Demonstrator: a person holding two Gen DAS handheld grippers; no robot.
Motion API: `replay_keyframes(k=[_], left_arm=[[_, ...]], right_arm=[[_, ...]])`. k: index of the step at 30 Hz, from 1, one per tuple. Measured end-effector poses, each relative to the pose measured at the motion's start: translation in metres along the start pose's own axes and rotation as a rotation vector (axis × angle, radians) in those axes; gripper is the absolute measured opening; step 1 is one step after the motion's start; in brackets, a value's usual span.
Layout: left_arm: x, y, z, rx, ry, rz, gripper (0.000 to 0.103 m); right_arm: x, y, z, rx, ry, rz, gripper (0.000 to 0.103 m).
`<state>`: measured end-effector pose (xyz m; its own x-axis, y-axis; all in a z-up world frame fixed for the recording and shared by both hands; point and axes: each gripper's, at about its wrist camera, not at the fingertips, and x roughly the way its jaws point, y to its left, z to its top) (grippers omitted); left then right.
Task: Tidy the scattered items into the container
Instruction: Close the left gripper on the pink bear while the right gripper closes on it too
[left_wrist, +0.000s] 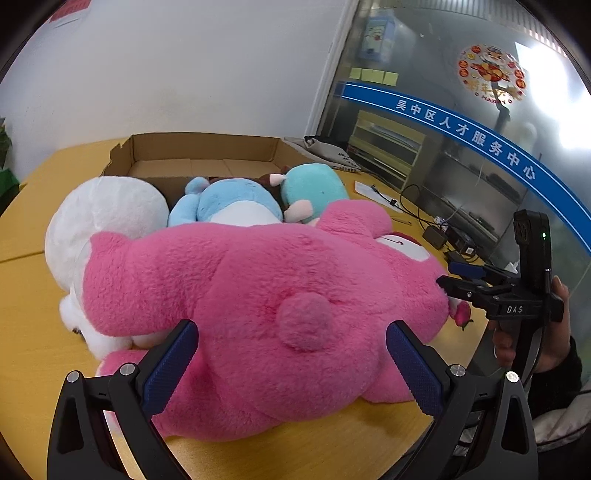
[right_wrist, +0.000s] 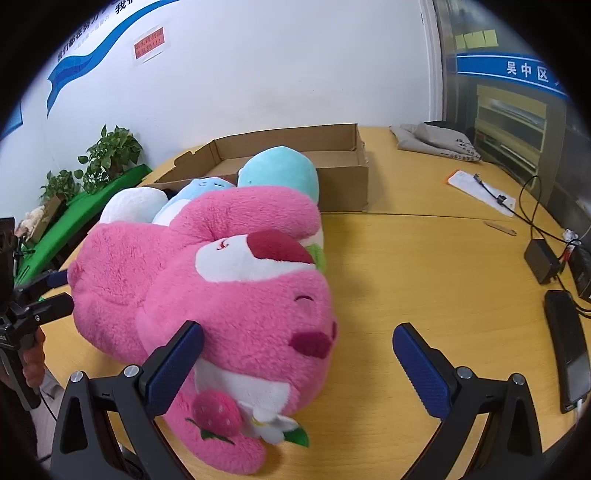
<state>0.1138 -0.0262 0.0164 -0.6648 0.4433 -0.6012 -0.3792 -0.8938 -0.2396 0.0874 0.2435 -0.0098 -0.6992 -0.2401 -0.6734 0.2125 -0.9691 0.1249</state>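
A big pink plush bear (left_wrist: 258, 295) lies on its side on the yellow table (right_wrist: 424, 277), just in front of an open cardboard box (left_wrist: 207, 147). My left gripper (left_wrist: 291, 332) is open, its blue pads on either side of the bear's rear by the tail. My right gripper (right_wrist: 297, 334) is open around the bear's head (right_wrist: 258, 314), with the left pad against the face. A teal plush (right_wrist: 280, 166) and a light-blue plush (left_wrist: 229, 199) rest at the box's near end. A white plush (left_wrist: 107, 218) sits at its near left corner; whether it is inside is hidden.
A grey cloth bag (right_wrist: 436, 142) lies right of the box. Further right are a paper with a cable (right_wrist: 480, 188), a black adapter (right_wrist: 541, 260) and a phone (right_wrist: 569, 350). Potted plants (right_wrist: 107, 155) stand beyond the table's left edge.
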Motion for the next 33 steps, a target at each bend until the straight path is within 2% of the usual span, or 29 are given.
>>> replay_keyframes(k=[3,7,9,16,17,18,19,24,27,33], left_arm=[[0.011,0.007,0.002,-0.004,0.03,0.053,0.103],[0.022,0.023,0.001,-0.068,0.058,-0.03,0.102],[0.024,0.027,-0.002,-0.096,0.063,-0.061,0.097],[0.021,0.022,-0.006,-0.101,0.046,-0.052,0.081],[0.02,0.021,-0.007,-0.102,0.045,-0.05,0.077],[0.019,0.02,-0.007,-0.099,0.041,-0.046,0.076],[0.018,0.018,-0.008,-0.093,0.039,-0.039,0.073],[0.009,0.017,-0.01,-0.107,0.031,-0.055,0.063],[-0.001,0.012,-0.012,-0.103,0.015,-0.05,0.058],[-0.035,-0.006,-0.015,-0.086,-0.048,-0.058,0.055]], right_arm=[[0.012,-0.003,0.003,0.008,-0.009,0.024,0.102],[0.03,-0.011,0.006,0.058,-0.018,0.077,0.102],[0.038,-0.012,0.004,0.072,-0.011,0.093,0.102],[0.041,-0.007,-0.008,0.089,-0.046,0.121,0.101],[0.041,-0.007,-0.008,0.093,-0.05,0.122,0.099],[0.039,-0.005,-0.009,0.087,-0.058,0.136,0.089],[0.036,-0.001,-0.009,0.074,-0.067,0.154,0.083],[0.024,0.007,-0.012,0.048,-0.095,0.169,0.065],[0.01,0.012,-0.015,0.035,-0.139,0.174,0.06],[-0.019,0.022,-0.014,0.015,-0.206,0.185,0.059]])
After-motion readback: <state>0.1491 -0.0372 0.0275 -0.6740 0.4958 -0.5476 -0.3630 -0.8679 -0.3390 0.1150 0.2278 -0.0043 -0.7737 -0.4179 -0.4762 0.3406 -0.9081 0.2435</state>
